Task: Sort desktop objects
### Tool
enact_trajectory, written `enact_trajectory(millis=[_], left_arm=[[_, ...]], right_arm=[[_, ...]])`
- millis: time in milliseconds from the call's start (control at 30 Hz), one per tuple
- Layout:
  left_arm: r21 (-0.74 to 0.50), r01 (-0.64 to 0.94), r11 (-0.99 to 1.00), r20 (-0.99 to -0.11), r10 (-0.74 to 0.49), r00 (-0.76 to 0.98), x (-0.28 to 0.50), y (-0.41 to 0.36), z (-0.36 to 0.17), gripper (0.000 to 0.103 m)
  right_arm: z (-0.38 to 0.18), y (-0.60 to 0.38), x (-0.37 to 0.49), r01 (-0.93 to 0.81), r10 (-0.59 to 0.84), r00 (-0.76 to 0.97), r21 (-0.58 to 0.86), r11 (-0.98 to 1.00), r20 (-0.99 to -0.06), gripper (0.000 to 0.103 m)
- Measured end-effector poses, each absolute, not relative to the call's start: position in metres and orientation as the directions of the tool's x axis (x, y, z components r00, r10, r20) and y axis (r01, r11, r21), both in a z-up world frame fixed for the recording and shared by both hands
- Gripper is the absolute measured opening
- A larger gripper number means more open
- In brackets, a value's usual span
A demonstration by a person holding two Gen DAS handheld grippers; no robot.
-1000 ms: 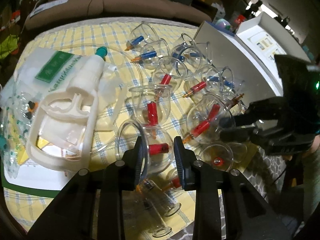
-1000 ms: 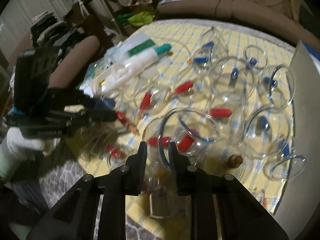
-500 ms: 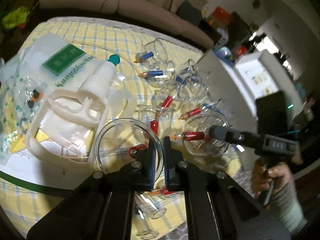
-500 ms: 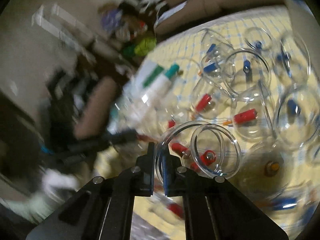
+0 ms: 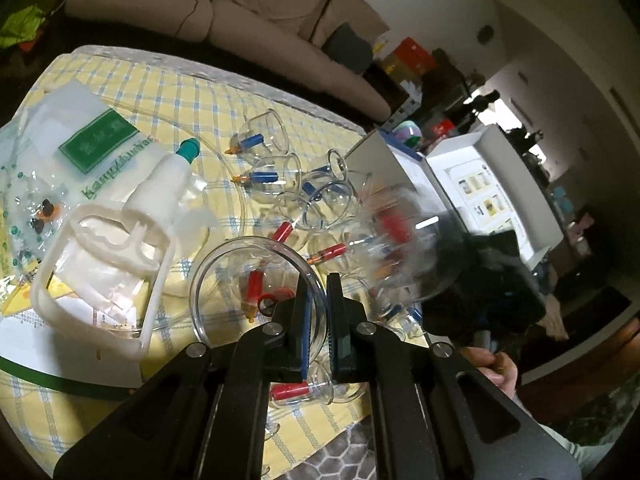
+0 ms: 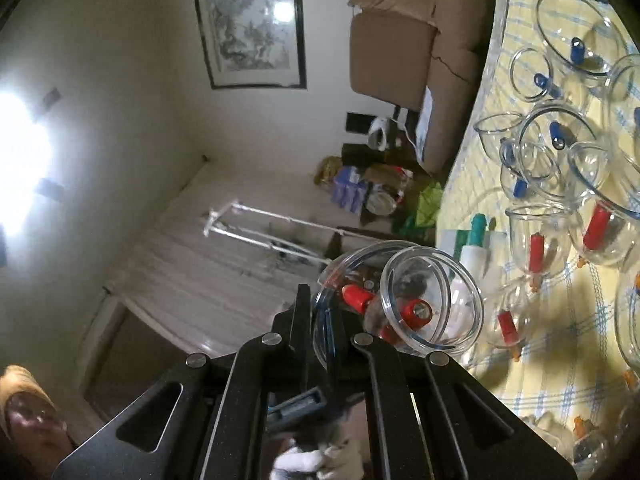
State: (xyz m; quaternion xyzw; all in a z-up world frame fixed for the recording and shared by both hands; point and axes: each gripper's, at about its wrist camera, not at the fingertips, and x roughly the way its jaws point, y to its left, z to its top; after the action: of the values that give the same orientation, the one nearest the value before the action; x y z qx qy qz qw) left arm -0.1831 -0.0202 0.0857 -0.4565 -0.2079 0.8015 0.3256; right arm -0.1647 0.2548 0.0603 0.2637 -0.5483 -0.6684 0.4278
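Clear plastic cupping cups with red or blue valves lie on a yellow checked cloth. My left gripper is shut on the rim of a large clear red-valve cup, lifted above the cloth. My right gripper is shut on the rim of a large red-valve cup with a smaller red-valve cup nested in it, held tilted sideways off the table's left edge. In the left wrist view the right gripper and its cups are a blurred shape at the right.
A white hand pump with a teal tip lies on a plastic bag at the left. A grey open box stands at the right. Blue-valve cups lie at the back. A sofa is behind the table.
Both grippers have closed on cup rims and lifted them. The right gripper has swung up and rolled sideways with its nested cups; the left cup has risen slightly.
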Motion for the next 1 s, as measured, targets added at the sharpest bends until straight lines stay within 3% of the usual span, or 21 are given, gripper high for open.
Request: enact_trajectory(millis=[67, 100, 233, 267, 333, 433, 467, 600, 633, 667, 733, 1000], left_arm=[[-0.624, -0.325, -0.71, -0.612, 0.703, -0.361, -0.183, -0.018, 0.082, 0.006], [-0.622, -0.319, -0.715, -0.622, 0.699, -0.353, -0.183, -0.017, 0.079, 0.007], [-0.607, -0.302, -0.735, -0.656, 0.678, -0.331, -0.181, -0.014, 0.068, 0.007], [-0.605, -0.295, -0.739, -0.663, 0.673, -0.327, -0.181, -0.013, 0.065, 0.006], [-0.601, -0.292, -0.744, -0.669, 0.668, -0.327, -0.179, -0.014, 0.064, 0.006], [-0.6, -0.288, -0.746, -0.67, 0.666, -0.329, -0.179, -0.017, 0.064, 0.006], [-0.6, -0.287, -0.747, -0.67, 0.665, -0.33, -0.179, -0.017, 0.064, 0.006], [-0.601, -0.286, -0.747, -0.67, 0.665, -0.33, -0.18, -0.017, 0.064, 0.006], [-0.601, -0.289, -0.746, -0.669, 0.666, -0.33, -0.18, -0.017, 0.065, 0.006], [-0.6, -0.291, -0.745, -0.668, 0.667, -0.329, -0.18, -0.017, 0.065, 0.006], [-0.599, -0.294, -0.745, -0.669, 0.668, -0.327, -0.18, -0.016, 0.065, 0.006], [-0.604, -0.295, -0.74, -0.669, 0.673, -0.317, -0.18, -0.015, 0.065, 0.006]], right_arm=[[0.06, 0.241, -0.178, 0.177, -0.887, -0.434, 0.951, -0.253, -0.155, 0.006], [0.057, 0.236, -0.18, 0.152, -0.883, -0.403, 0.935, -0.322, -0.239, 0.006], [0.041, 0.23, -0.181, 0.044, -0.861, -0.345, 0.91, -0.412, -0.373, 0.009], [0.042, 0.227, -0.183, 0.025, -0.844, -0.305, 0.882, -0.47, -0.441, 0.017], [0.048, 0.224, -0.184, 0.044, -0.832, -0.265, 0.856, -0.516, -0.488, 0.028], [0.084, 0.229, -0.178, 0.13, -0.79, -0.248, 0.789, -0.601, -0.561, 0.06], [0.091, 0.228, -0.172, 0.154, -0.774, -0.249, 0.765, -0.625, -0.582, 0.061], [0.109, 0.243, -0.158, 0.239, -0.666, -0.336, 0.623, -0.744, -0.666, 0.059], [0.109, 0.249, -0.156, 0.24, -0.653, -0.351, 0.61, -0.756, -0.671, 0.051], [0.106, 0.252, -0.155, 0.236, -0.657, -0.349, 0.616, -0.751, -0.668, 0.037], [0.09, 0.249, -0.157, 0.234, -0.66, -0.32, 0.618, -0.751, -0.68, 0.025], [0.045, 0.226, -0.165, 0.272, -0.635, -0.239, 0.577, -0.77, -0.735, 0.023]])
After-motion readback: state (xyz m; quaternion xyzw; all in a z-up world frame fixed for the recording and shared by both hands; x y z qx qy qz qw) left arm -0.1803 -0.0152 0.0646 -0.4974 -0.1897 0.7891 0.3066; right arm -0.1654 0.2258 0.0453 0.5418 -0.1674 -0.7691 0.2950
